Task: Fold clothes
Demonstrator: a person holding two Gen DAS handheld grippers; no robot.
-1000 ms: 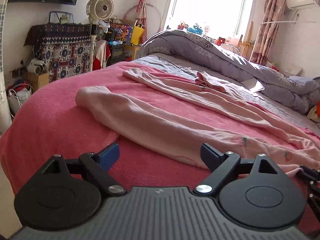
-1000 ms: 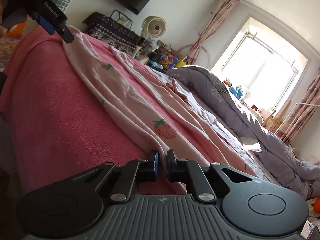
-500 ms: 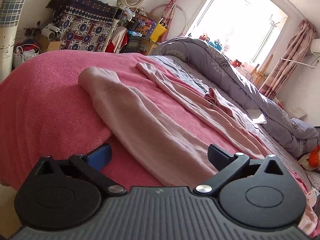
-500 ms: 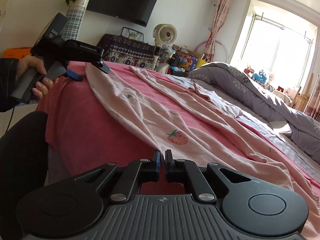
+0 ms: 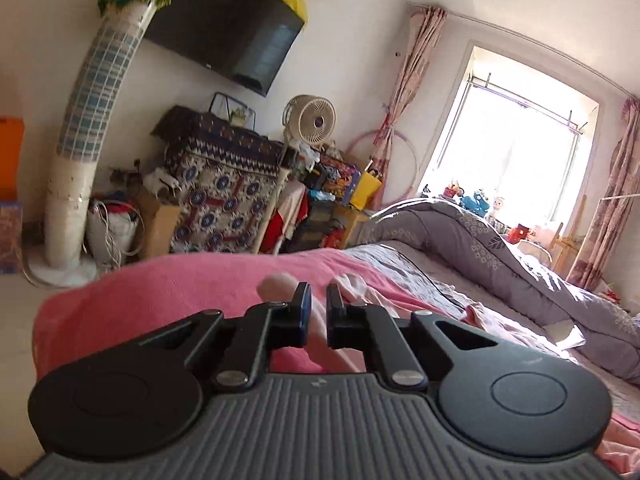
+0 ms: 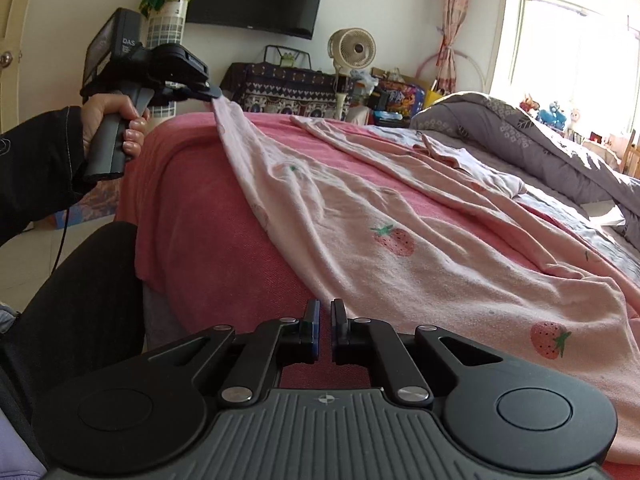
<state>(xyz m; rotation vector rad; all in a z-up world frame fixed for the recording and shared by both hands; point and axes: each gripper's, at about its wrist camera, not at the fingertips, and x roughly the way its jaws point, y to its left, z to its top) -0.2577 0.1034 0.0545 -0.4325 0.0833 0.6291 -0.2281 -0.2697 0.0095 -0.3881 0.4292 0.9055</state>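
A pale pink garment [image 6: 400,208] printed with strawberries lies spread across the pink blanket [image 6: 192,184] on the bed. My left gripper [image 5: 316,308] is shut on one end of the garment [image 5: 360,286], with cloth showing between its fingers. In the right wrist view the left gripper [image 6: 208,90] holds that end lifted at the bed's left corner, with a hand [image 6: 108,116] around its handle. My right gripper [image 6: 325,320] sits at the garment's near edge, fingers pressed together on the hem. The cloth stretches taut between the two grippers.
A grey duvet [image 6: 520,136] is bunched along the far right of the bed. The person's dark-clad leg [image 6: 80,300] is by the bed's near left side. A fan [image 5: 310,122], a patterned covered cabinet [image 5: 224,184] and clutter stand against the wall.
My left gripper went from open over the garment to shut on its end and lifted it toward the bed's corner. The right gripper stayed shut on the hem.
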